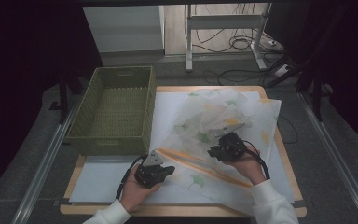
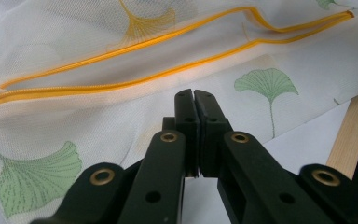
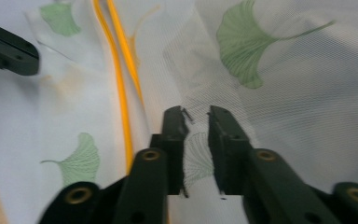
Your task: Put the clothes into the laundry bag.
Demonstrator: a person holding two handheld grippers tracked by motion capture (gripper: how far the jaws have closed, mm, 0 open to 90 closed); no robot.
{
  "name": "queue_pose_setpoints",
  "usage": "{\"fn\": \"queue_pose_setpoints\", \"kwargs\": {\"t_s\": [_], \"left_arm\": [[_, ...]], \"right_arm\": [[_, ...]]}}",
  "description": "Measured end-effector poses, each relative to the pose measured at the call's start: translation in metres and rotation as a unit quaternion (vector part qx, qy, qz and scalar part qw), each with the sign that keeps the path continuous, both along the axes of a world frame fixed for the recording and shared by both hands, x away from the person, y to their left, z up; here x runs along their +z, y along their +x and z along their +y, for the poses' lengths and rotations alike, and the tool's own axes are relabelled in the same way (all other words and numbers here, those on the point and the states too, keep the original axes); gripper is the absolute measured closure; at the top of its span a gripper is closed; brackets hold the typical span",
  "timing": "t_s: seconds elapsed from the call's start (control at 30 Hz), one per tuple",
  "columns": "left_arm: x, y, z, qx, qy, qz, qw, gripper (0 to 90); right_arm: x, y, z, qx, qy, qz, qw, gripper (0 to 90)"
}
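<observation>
light: dim high view, dark edges | gripper views: bright, slight blur

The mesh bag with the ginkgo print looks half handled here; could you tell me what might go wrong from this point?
1. The left tool is shut at the mesh bag edge; whether it grips fabric is unclear, so the bag could slip.
2. The right tool stands slightly open over the bag and could snag the mesh.
3. Dragging could shift the white sheet underneath.

parted fingers (image 3: 214,140), leaf-print mesh bag (image 3: 270,79)
</observation>
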State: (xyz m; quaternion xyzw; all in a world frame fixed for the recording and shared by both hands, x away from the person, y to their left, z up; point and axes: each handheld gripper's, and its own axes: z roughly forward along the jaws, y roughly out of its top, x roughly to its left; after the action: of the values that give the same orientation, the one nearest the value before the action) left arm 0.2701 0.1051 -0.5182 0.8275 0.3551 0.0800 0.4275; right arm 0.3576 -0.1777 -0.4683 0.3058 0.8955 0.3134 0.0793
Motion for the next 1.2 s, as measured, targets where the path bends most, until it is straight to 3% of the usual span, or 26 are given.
{"fn": "queue_pose_setpoints", "kwargs": {"t_s": [0.17,0.37,0.9,1.2], "left_arm": [[-0.001,0.000,0.000,-0.004,0.002,0.002,1.0000,89.3],[0.000,0.000,0.001,-0.004,0.003,0.002,1.0000,89.2],[0.000,0.001,0.001,0.001,-0.003,0.004,1.0000,89.7],[-0.003,0.009,0.004,0.009,-0.009,0.016,0.9998,89.3]], "right_arm": [[-0.018,0.005,0.015,0.015,-0.037,0.014,0.9991,87.8],[-0.035,0.007,0.021,0.023,-0.060,0.041,0.9971,88.6],[-0.036,0.004,0.020,0.025,-0.055,0.048,0.9970,88.6],[-0.021,0.004,0.008,0.019,-0.021,0.034,0.9990,88.3]]}}
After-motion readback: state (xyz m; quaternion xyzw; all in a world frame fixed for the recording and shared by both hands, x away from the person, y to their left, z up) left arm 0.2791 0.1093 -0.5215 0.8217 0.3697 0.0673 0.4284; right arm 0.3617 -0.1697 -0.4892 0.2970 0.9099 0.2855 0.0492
